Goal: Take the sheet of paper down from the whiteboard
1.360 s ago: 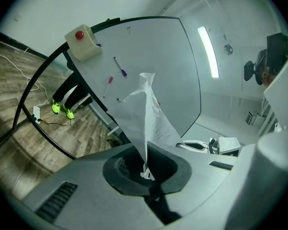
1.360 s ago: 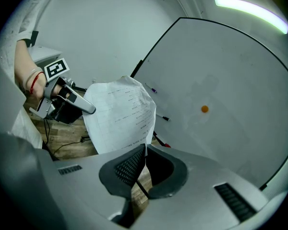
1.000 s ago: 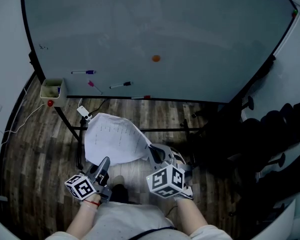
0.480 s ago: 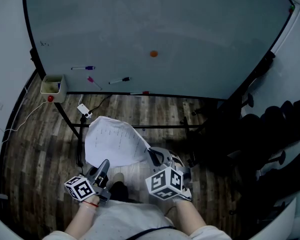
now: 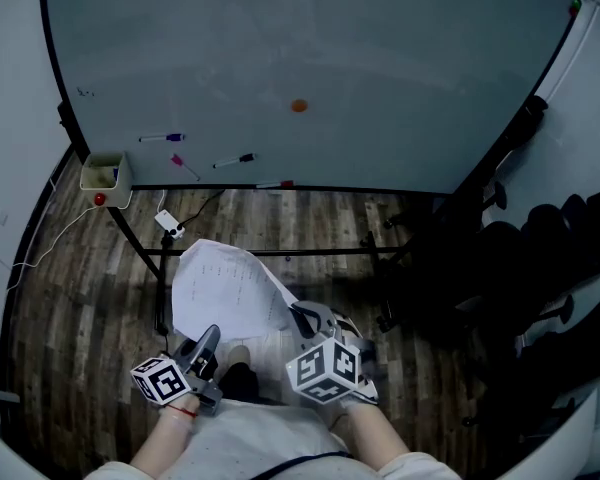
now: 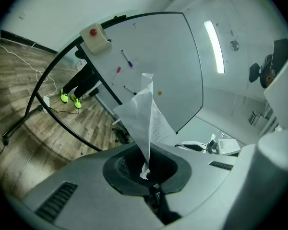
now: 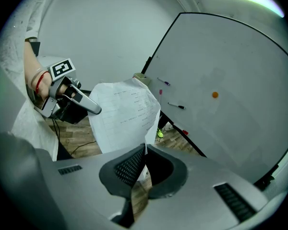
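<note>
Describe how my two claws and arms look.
Both the left claw and right claw are grey plastic with black textured pads, and each carries a white cube with black square markers. A red band circles the left wrist.

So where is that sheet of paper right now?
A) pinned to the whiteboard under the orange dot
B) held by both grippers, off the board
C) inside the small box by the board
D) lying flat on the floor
B: the left gripper and the right gripper are each shut on an edge of the sheet of paper, away from the whiteboard.
</note>
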The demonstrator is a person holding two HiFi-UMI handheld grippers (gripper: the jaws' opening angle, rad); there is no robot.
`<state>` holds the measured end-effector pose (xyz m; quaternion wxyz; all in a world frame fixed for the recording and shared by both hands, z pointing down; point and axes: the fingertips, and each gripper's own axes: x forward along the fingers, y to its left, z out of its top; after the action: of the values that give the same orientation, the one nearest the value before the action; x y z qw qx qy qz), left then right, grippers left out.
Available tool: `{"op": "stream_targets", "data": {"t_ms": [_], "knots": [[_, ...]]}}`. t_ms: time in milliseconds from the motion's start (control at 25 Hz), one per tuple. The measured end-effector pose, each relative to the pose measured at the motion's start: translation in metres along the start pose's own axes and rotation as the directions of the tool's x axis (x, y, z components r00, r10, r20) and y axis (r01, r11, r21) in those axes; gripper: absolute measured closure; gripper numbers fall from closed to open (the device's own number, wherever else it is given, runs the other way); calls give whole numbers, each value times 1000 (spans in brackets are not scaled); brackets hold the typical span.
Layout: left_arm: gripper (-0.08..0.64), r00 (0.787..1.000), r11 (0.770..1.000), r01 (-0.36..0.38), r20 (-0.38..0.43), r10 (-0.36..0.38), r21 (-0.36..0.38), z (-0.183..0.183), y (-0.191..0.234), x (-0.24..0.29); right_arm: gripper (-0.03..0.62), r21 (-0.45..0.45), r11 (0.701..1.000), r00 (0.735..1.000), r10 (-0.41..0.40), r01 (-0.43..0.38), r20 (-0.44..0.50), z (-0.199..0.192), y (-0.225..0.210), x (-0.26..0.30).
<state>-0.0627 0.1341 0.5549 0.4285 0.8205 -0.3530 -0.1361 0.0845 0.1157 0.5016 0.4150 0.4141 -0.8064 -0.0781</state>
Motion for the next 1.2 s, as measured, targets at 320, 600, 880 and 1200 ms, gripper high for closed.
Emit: {"op": "stream_targets", "data": {"t_ms": [320,600,880,1200], "knots": [[545,1000,1000,-12,-12,12,-5,-7,-1,-10,572,10,1000,1000,13,-13,0,-5,8,-3],[545,1000,1000,-27,-17,26,-12,-10,1,-19,572,13,999,1000,30,-30,1,-5,17,-3],[545,999,999,-37,-24,37,-11,-15,2,-29,572,25,999,999,43,-43,4,-8,28,-3],[545,999,999,-47,-20,46,-14,-16,2,-37,572,39,998,999,50,-50,5,-11,33,-5]]}}
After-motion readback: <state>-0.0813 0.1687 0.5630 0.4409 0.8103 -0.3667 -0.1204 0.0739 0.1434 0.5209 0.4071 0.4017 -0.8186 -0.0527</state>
